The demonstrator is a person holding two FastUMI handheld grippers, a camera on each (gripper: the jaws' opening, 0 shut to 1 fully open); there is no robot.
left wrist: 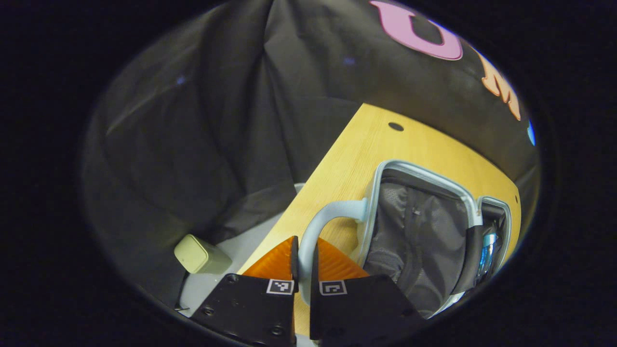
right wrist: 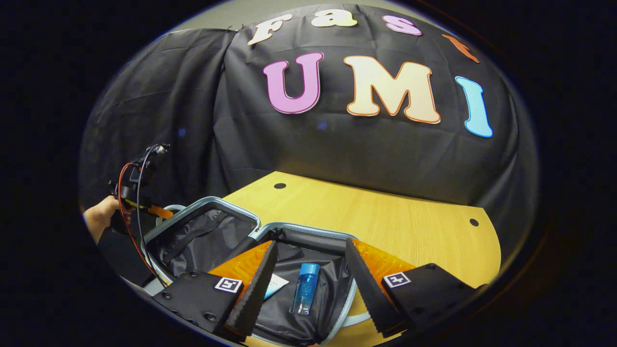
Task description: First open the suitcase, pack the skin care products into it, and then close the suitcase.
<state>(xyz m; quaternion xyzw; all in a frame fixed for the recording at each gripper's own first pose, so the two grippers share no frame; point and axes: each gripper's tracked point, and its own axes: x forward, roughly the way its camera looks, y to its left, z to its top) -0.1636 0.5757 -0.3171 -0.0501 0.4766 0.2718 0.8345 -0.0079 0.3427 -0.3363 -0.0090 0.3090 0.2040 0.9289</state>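
The pale blue suitcase lies open on the wooden table (right wrist: 385, 217). Its lid half (left wrist: 419, 226), lined with grey mesh, carries a curved handle (left wrist: 332, 212), and my left gripper (left wrist: 303, 258) is shut on that handle. In the right gripper view the same lid (right wrist: 202, 241) sits at the left, where a hand (right wrist: 99, 217) holds the left gripper (right wrist: 159, 212) at its edge. My right gripper (right wrist: 310, 243) hangs open over the base half (right wrist: 308, 227). Inside the base lie a blue bottle (right wrist: 304, 288) and a white tube (right wrist: 275, 285). The bottle (left wrist: 488, 246) also glints in the left gripper view.
A pale green box (left wrist: 200, 255) sits on the floor beyond the table's edge. The table (left wrist: 366, 140) has small dark holes near its back corners. Black cloth hangs close behind and to the left of the table.
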